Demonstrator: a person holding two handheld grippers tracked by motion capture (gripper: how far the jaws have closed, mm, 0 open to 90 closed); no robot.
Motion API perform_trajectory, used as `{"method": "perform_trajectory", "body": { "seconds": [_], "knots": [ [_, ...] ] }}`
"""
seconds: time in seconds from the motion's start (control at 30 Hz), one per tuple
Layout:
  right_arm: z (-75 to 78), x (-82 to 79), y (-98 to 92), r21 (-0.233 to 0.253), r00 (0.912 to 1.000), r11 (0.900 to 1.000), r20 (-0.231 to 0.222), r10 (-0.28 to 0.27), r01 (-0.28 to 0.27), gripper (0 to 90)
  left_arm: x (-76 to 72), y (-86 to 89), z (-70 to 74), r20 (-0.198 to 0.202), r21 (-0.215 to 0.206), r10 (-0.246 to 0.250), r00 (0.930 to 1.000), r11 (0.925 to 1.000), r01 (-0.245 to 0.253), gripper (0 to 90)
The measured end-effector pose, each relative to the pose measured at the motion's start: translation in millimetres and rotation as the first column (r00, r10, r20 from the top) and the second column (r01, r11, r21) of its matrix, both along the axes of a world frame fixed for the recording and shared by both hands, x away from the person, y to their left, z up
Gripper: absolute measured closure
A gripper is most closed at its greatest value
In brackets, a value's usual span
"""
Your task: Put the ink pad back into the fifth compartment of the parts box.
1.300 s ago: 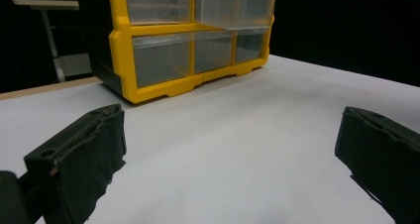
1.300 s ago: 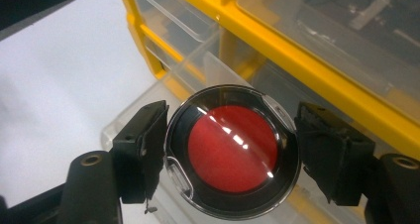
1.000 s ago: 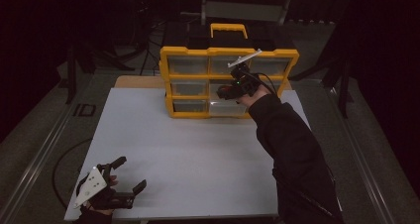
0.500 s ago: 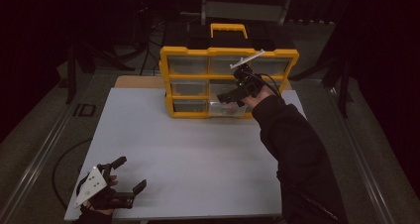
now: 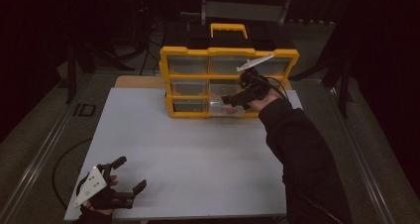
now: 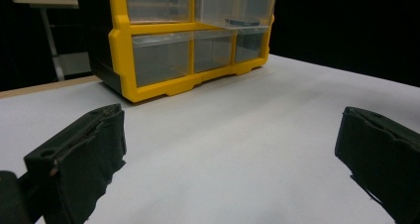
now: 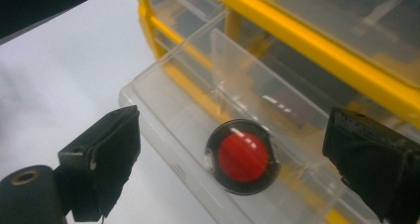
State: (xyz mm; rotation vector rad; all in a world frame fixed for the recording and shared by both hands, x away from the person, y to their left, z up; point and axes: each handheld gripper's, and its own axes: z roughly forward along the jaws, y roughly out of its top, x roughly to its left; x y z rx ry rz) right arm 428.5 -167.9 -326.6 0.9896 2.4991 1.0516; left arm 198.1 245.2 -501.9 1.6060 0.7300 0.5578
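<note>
At the far edge of the white tabletop [image 5: 198, 149] stands a yellow plastic organiser with clear drawers [image 5: 229, 83]. One clear drawer [image 7: 208, 115] on its right half is pulled out. The right gripper [image 5: 236, 99] hangs just over that drawer with its jaws spread wide and nothing between them. Below them, on the drawer's floor, lies a round red disc in a black ring [image 7: 243, 156]. The left gripper [image 5: 121, 182] rests near the tabletop's near left corner, jaws wide apart and empty, well away from the organiser.
</note>
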Motion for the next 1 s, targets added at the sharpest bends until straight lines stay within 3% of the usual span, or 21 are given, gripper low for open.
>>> {"method": "perform_trajectory", "body": {
  "seconds": [0.23, 1.0],
  "knots": [
    [1.2, -9.2, -10.9, 0.042, 0.9994, 0.999, 0.034, -0.001, -0.001, 7.9, -0.2, 0.3, 0.0, 0.002, 0.001, 0.001, 1.0000, 1.0000, -0.001, 0.0],
    [-12.6, -39.5, -46.5, 0.056, 0.9988, 0.998, 0.049, 0.003, -0.006, 7.9, 0.2, -0.6, 0.0, -0.001, 0.001, 0.000, 1.0000, 1.0000, 0.000, 0.0]
  ]
}}
